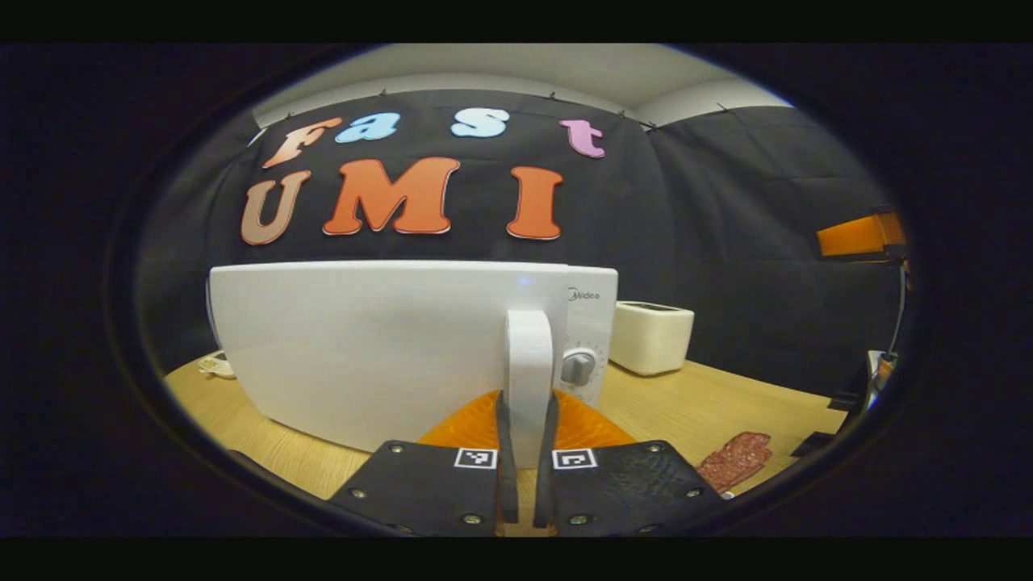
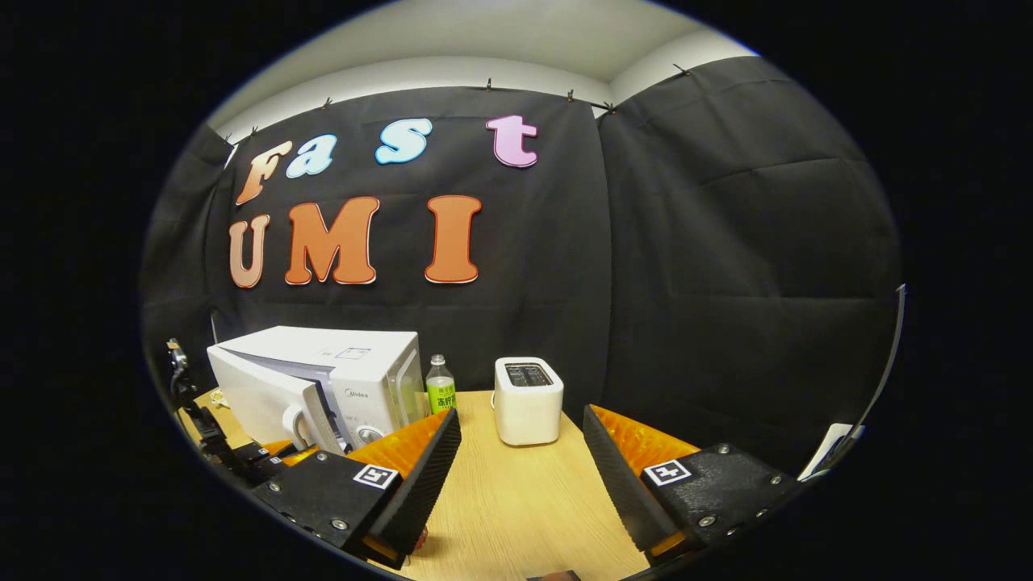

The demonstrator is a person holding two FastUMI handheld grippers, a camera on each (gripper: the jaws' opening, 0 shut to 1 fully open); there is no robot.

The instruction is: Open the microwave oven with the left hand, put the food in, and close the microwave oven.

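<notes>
Opening the microwave oven is the step in hand: white, standing at the left of the wooden table, door swung partly out from the body in the right gripper view, a dark gap showing behind its edge. Filling the middle of the left gripper view, with that door's flat face turned toward the camera and the control dial just right of it. Judging from this, early in the task: door only partway open, food not yet in.

Calling next for a wider swing of the door on its left-side hinge, pulling along an arc rather than straight back, so the cavity is clear for loading; slipping off the handle looks the main risk.

Standing beyond the oven, well apart: a white toaster and a small green-labelled bottle between the two appliances.

Clamped on the upright white door handle: left gripper, fingers narrow and pressing it from both sides, held level and pointed straight at the door. Seen from the right gripper view as a dark shape low beside the door.

Held back over the table, wide and carrying nothing: right gripper, aimed toward the toaster.

Lying flat on the table at the right of the left gripper view: the food, a reddish meat-like slice, near the table's front edge.
</notes>
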